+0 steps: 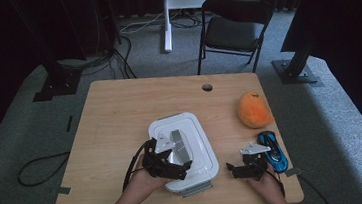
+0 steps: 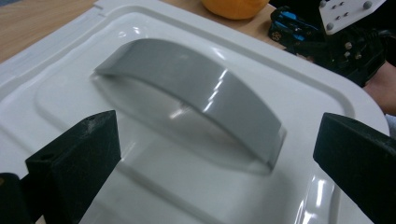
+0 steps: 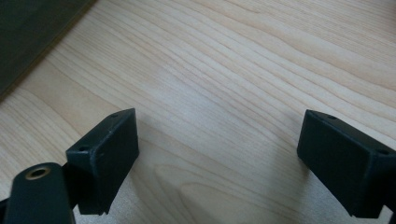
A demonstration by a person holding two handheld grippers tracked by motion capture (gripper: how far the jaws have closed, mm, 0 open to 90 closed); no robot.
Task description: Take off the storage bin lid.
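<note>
My left claw (image 2: 215, 154) hangs wide open and empty just short of the box lid's grey handle (image 2: 196, 93), nothing gripped yet, while my right claw (image 3: 219, 158) waits open over bare table (image 3: 233, 70).

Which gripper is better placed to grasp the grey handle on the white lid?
Left. The left gripper hangs open over the grey handle; the right gripper faces bare table.
</note>
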